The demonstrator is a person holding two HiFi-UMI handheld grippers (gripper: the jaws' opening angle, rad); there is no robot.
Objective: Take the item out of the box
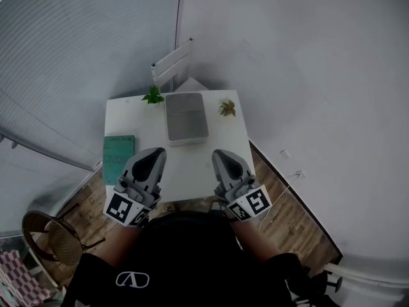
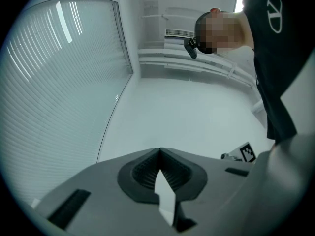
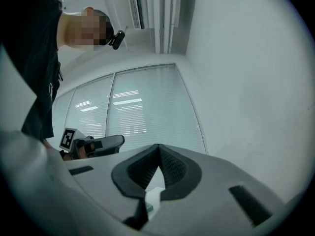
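Box (image 1: 186, 118) at table's (image 1: 192, 165) far edge, centre; item not visible, presumably inside; left gripper (image 1: 154, 153) and right gripper (image 1: 221, 155) clenched, empty, above near edge; removal not begun.

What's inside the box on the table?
The box shows only a flat grey surface inside its pale rim; whether that is a lid or the bottom is unclear. No item is visible, and anything beneath is covered.
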